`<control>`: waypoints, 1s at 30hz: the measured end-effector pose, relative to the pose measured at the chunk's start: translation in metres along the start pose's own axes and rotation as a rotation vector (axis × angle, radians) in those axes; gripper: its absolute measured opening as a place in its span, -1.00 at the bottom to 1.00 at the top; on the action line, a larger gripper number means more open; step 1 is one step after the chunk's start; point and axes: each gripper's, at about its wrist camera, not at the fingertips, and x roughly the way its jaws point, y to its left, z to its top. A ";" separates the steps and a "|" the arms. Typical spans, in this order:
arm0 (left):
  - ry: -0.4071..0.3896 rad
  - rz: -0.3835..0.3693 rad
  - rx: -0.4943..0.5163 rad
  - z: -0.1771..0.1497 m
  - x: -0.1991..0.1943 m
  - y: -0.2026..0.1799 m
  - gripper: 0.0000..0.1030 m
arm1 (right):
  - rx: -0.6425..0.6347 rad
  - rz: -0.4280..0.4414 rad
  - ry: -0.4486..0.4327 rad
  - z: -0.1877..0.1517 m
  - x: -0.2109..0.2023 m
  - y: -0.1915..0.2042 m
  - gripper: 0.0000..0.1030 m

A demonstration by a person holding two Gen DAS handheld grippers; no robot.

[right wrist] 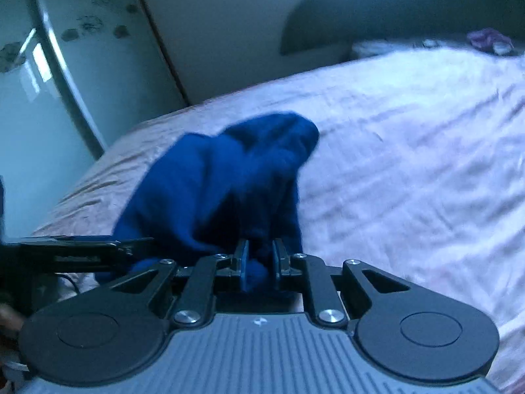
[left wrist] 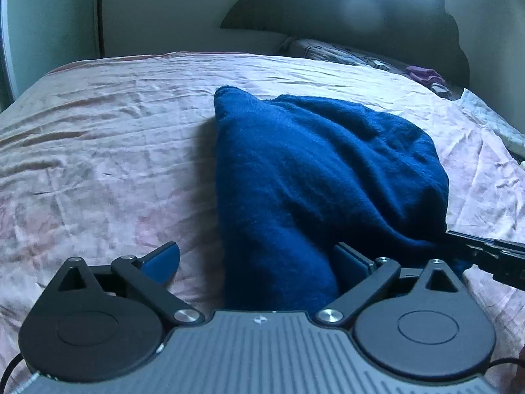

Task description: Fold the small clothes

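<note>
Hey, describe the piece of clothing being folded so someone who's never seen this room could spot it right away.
Start from the wide bed under a wrinkled pale pink sheet. Near its front edge lies a bunched dark blue fleecy garment, one end pinched in the right gripper and the open left gripper astride it. It is the only deep blue cloth; the other small clothes are purple, far off by the headboard.

Motion blur smears the blue garment (right wrist: pixel 223 177) in the right wrist view, hiding its folds.

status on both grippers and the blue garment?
Left gripper open, fabric between jaws, ungripped. Right gripper shut on dark blue fleece garment, bunched on pink wrinkled bedsheet. Nothing in the way.
</note>
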 end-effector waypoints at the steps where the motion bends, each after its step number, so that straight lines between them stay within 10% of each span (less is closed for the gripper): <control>1: -0.003 0.004 0.003 -0.001 0.000 0.000 0.99 | 0.022 0.013 -0.002 -0.001 -0.001 -0.004 -0.73; 5: -0.005 0.010 0.008 -0.002 0.001 -0.001 1.00 | 0.012 0.012 0.002 0.001 -0.008 -0.006 -0.62; 9: -0.003 0.011 0.007 -0.003 0.001 -0.001 1.00 | -0.005 0.008 -0.022 0.004 -0.017 -0.002 0.32; 20: 0.001 0.000 0.015 0.017 0.002 0.004 0.98 | 0.036 0.085 -0.035 0.036 0.003 -0.017 0.38; 30: 0.064 -0.149 -0.173 0.055 0.040 0.038 0.98 | 0.142 0.190 0.076 0.063 0.069 -0.045 0.42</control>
